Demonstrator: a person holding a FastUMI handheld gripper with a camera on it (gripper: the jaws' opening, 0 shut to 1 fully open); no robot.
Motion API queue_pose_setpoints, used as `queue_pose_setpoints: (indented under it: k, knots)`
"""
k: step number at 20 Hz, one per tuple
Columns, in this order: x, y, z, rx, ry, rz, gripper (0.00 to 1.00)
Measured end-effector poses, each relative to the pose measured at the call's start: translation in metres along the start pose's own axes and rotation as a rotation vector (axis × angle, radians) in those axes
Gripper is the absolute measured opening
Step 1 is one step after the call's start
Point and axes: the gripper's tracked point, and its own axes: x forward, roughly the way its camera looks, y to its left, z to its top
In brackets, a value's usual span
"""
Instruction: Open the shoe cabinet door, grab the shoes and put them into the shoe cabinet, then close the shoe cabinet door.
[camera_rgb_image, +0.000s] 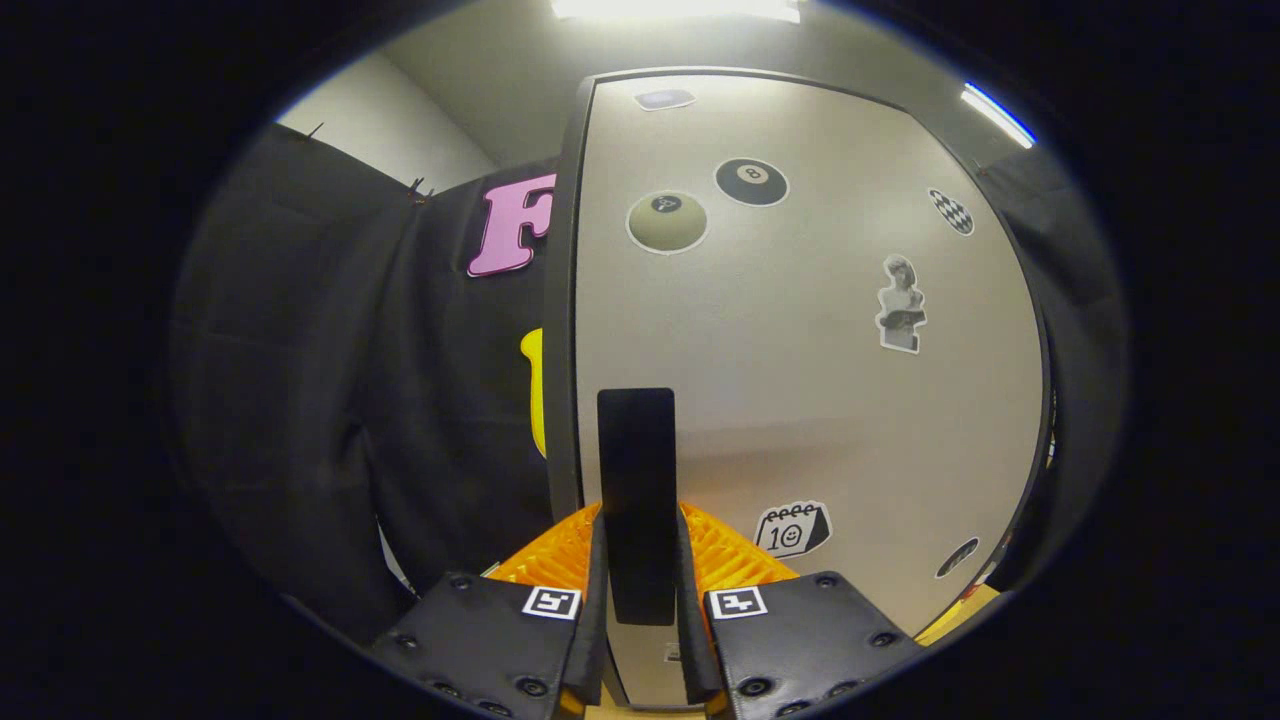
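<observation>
Cabinet door (800, 380) pale, stickered; tool (640, 560) clamps handle (637, 500); black cloth wall (350, 400) beside.

a: the shoe cabinet door (800, 380), what is it made of, as it looks?

b: a smooth pale panel, half-matt, with a soft sheen from the ceiling lights. the frame (560, 300) at its edge is dark and matt. the handle (636, 470) is a flat black bar, matt, maybe plastic; i cannot tell for sure.

a: and the small pictures on it?

b: paper or vinyl stickers (902, 305), flat, a little glossy.

a: the gripper (640, 560)?

b: its fingers (560, 555) carry ribbed pads that look like plastic, pressed on both sides of the handle. the housing plates look hard and matt, with small bolts.

a: the booth wall (340, 380)?

b: black cloth, matt, with soft folds.
</observation>
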Motion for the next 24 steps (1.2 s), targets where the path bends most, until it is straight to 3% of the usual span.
queue_pose_setpoints:
  k: [3, 5, 10, 20, 24]
  knots:
    - [0.0, 0.0, 0.001, 0.001, -0.006, 0.011, 0.11]
    - [-0.001, 0.0, 0.0, -0.007, -0.002, 0.015, 0.06]
    - [-0.015, 0.001, 0.001, -0.002, 0.006, 0.054, 0.06]
    - [-0.082, 0.0, 0.007, 0.022, 0.028, 0.213, 0.06]
    - [-0.082, -0.004, 0.005, 0.031, 0.04, 0.264, 0.06]
